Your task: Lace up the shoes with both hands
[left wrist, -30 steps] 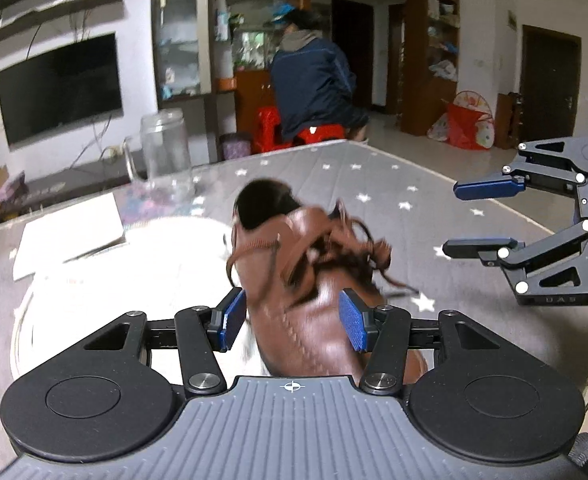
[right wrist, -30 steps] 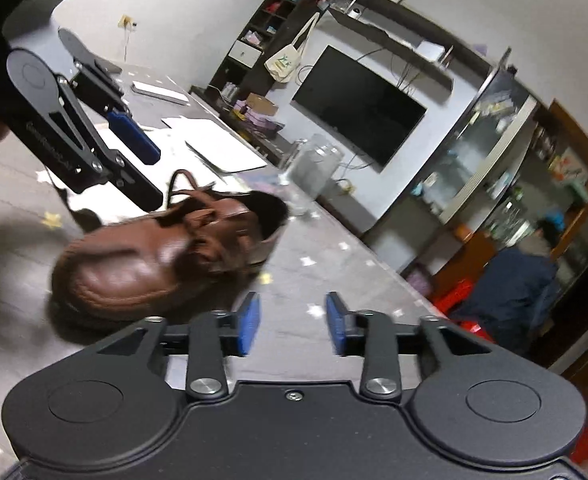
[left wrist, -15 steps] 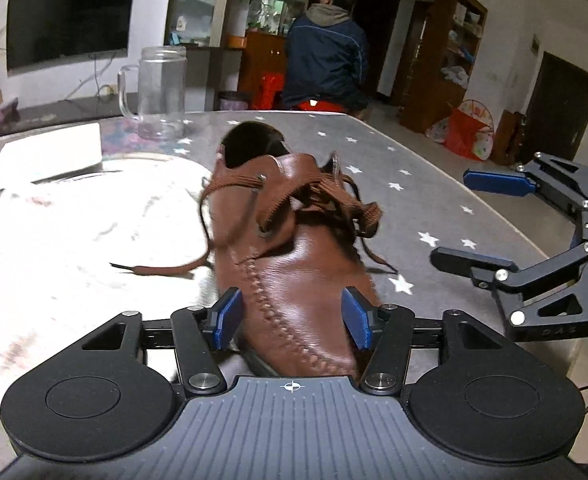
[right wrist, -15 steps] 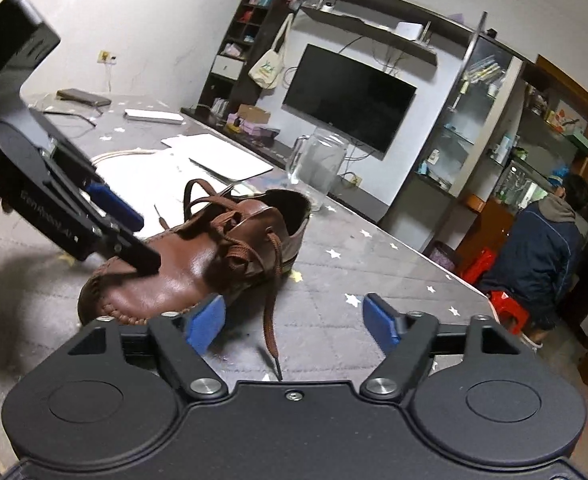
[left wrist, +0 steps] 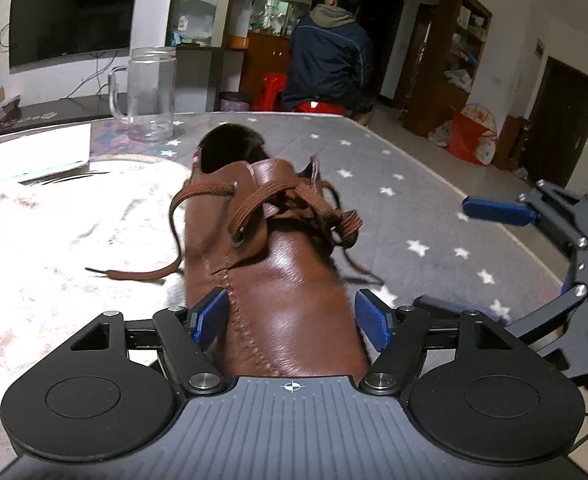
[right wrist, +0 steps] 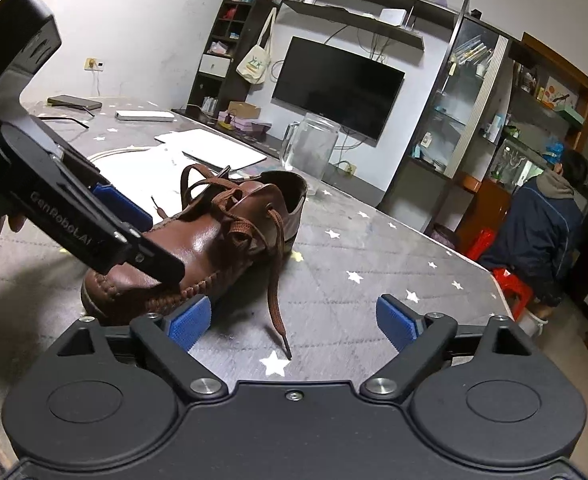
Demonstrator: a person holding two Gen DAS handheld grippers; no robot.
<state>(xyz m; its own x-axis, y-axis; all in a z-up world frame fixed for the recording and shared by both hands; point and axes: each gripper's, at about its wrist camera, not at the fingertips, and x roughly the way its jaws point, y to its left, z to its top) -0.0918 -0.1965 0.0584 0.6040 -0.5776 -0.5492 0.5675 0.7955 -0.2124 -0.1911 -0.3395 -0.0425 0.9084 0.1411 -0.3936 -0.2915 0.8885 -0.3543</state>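
Since prev frame left gripper [left wrist: 292,316] closed in, spread jaws straddling shoe [left wrist: 270,264] toe mid-table w/o clamping; right gripper [right wrist: 292,320] spread, empty; laces [right wrist: 276,280] threaded but loose, untied.

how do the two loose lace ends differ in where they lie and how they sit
The left lace end lies flat on the white cloth, curving away from the shoe. The right lace end hangs down from an eyelet and runs out over the grey starred table, its tip near a white star, between the open fingers of the right hand-held gripper. Both are brown, flat-woven, untied and held by neither gripper.
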